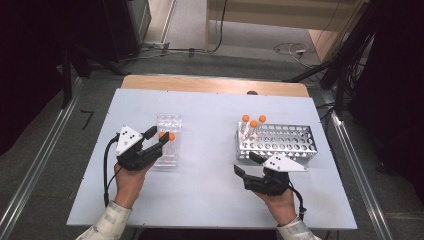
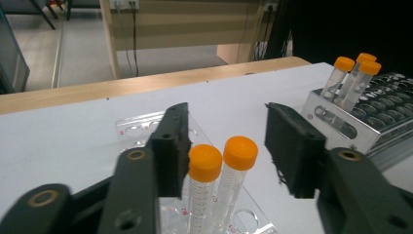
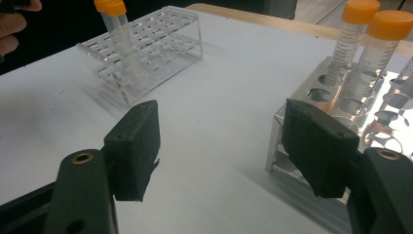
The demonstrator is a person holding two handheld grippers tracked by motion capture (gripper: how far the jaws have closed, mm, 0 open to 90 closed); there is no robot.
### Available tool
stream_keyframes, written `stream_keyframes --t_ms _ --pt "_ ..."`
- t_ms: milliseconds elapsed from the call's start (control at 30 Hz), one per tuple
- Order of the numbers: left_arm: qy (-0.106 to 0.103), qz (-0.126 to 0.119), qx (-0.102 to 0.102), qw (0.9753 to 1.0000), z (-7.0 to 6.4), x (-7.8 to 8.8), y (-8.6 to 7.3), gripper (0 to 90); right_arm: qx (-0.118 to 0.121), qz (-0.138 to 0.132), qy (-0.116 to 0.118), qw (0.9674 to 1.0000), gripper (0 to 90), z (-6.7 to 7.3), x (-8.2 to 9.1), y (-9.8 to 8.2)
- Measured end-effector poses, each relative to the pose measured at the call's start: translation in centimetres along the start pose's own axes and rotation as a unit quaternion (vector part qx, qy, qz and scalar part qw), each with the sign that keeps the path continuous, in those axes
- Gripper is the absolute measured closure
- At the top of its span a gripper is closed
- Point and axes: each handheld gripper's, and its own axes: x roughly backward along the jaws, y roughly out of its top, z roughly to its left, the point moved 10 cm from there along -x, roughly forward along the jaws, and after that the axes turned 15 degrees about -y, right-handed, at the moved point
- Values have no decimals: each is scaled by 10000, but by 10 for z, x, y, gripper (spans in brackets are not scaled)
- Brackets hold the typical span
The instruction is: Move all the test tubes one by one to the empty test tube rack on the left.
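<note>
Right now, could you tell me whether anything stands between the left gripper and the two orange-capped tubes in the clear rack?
Nothing visible does. The left gripper is open with both tubes standing upright between its jaws in the clear rack, neither jaw visibly pressing them.

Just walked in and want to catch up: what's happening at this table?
A person holds a gripper in each hand over a white table. The left gripper is open around two orange-capped tubes standing in a clear plastic rack. The right gripper is open, holding nothing, just in front of a metal rack with three more tubes.
</note>
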Motion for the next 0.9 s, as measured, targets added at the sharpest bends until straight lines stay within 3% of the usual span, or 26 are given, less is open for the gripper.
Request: stream_keyframes --t_ms 267,467,700,900 --pt "-47 -16 25 10000 -19 12 -4 222 -42 -10 -164 9999 292 -10 -3 0" --pt "-170 104 -95 9998 -40 19 -21 203 -106 -19 -394 9992 303 -22 -7 0" --pt "-395 302 -202 9986 -61 15 -40 201 -148 -58 -717 9973 320 -37 -15 5" --pt "-506 450 -261 9974 -71 9 -53 201 -181 -37 -918 9956 334 -48 -26 7"
